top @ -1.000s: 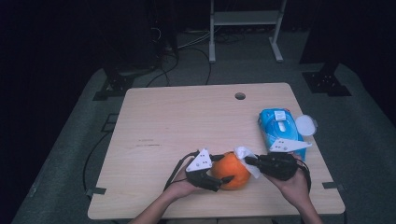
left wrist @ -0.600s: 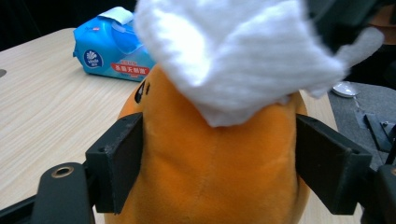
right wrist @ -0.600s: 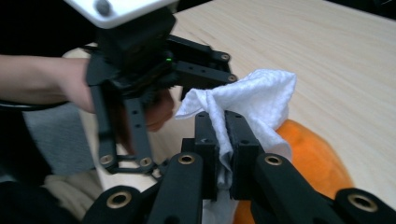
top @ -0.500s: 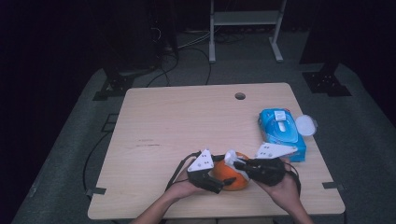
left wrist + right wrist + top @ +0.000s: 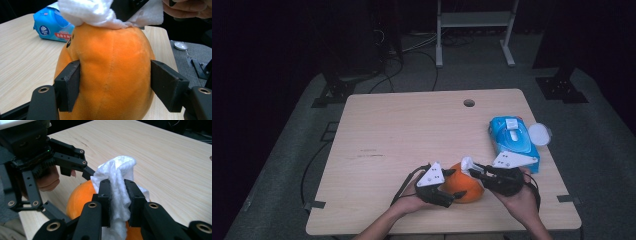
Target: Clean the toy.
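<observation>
A white wipe (image 5: 117, 192) is pinched between the jaws of the right tool (image 5: 119, 195), which have just been easing apart though the cloth is seen gripped, and it is pressed onto the top of an orange plush toy (image 5: 110, 72). The toy is flanked by the jaws of the left tool (image 5: 115, 87), which have just been closing; both pads are set against its sides. In the high view, the left tool (image 5: 451, 186) and right tool (image 5: 473, 170) are met over the toy (image 5: 464, 189) near the front edge of the wooden counter (image 5: 412, 130). A blue pack of wipes (image 5: 512, 142) is seen just beyond the right hand (image 5: 519, 200), with a round white lid (image 5: 539, 134) beside it.
</observation>
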A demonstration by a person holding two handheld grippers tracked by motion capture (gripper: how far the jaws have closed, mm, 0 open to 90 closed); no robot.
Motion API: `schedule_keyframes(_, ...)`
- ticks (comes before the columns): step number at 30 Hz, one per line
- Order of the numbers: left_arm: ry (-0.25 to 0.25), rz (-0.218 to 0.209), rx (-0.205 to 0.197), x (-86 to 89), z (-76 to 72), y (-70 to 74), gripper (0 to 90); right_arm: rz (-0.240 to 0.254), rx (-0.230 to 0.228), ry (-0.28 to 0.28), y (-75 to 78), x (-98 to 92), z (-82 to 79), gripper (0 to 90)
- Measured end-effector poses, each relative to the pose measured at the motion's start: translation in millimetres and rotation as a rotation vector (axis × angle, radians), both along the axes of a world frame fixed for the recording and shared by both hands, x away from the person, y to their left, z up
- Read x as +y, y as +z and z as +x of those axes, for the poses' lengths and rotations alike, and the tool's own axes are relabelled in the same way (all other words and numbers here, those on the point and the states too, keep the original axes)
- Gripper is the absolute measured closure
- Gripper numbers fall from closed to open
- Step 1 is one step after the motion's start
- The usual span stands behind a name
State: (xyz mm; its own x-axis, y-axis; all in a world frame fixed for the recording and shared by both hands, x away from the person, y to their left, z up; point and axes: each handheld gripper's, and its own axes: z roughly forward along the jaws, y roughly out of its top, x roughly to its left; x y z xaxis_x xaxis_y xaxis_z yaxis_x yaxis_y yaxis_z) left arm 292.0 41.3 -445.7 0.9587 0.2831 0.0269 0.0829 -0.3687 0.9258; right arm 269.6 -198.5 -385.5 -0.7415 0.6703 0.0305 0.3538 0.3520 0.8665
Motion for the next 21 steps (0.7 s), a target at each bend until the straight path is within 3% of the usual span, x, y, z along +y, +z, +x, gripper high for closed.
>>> schedule_keyframes(5,0.011,-0.001,-0.002,1.4,1.6,-2.2,29.3,-0.047,-0.032,-0.016,0.1,8.6,-4.4,83.9)
schedule_keyframes(10,0.017,-0.015,0.008,1.7,3.8,-2.7,29.6,0.008,-0.008,0.072,8.8,19.5,-14.3,84.3)
schedule_keyframes(12,0.015,-0.01,-0.001,0.8,2.1,-2.4,30.0,-0.026,-0.01,0.101,6.4,31.6,-19.2,84.2)
schedule_keyframes(14,0.017,-0.01,-0.002,2.2,1.6,-1.9,31.3,-0.07,-0.027,0.096,3.2,36.8,-19.3,84.2)
schedule_keyframes(21,-0.003,-0.037,-0.007,2.5,1.6,0.1,31.6,-0.015,-0.006,0.013,3.6,5.8,-7.0,84.0)
